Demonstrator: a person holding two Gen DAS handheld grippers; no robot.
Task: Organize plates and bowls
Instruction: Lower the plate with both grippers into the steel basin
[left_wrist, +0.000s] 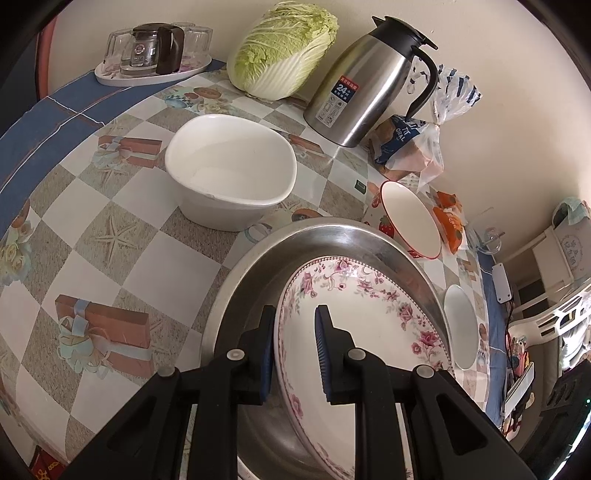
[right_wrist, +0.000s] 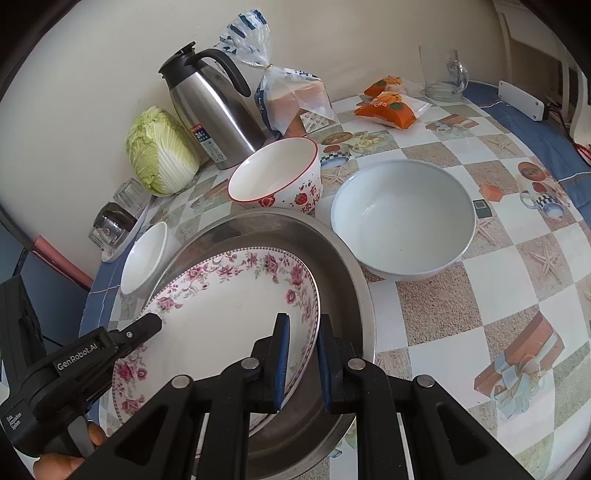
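Note:
A floral plate (left_wrist: 354, 317) (right_wrist: 225, 317) lies tilted in a steel basin (left_wrist: 332, 236) (right_wrist: 332, 266). My left gripper (left_wrist: 295, 350) straddles the plate's left rim, jaws apart with the rim between them; it also shows in the right wrist view (right_wrist: 147, 325). My right gripper (right_wrist: 301, 362) straddles the plate's right rim, jaws close around it. A white squarish bowl (left_wrist: 229, 173) (right_wrist: 144, 258) stands left of the basin. A strawberry bowl (left_wrist: 410, 218) (right_wrist: 277, 177) stands behind it, and a pale grey bowl (right_wrist: 402, 218) (left_wrist: 461, 325) to the right.
A steel thermos (left_wrist: 369, 81) (right_wrist: 210, 103), a cabbage (left_wrist: 284, 48) (right_wrist: 159, 151), bagged bread (left_wrist: 410, 147) (right_wrist: 291, 96), orange snack packs (right_wrist: 388, 103) and a glass mug (right_wrist: 441, 74) stand along the wall. A tray with a glass pot (left_wrist: 155, 48) is far left.

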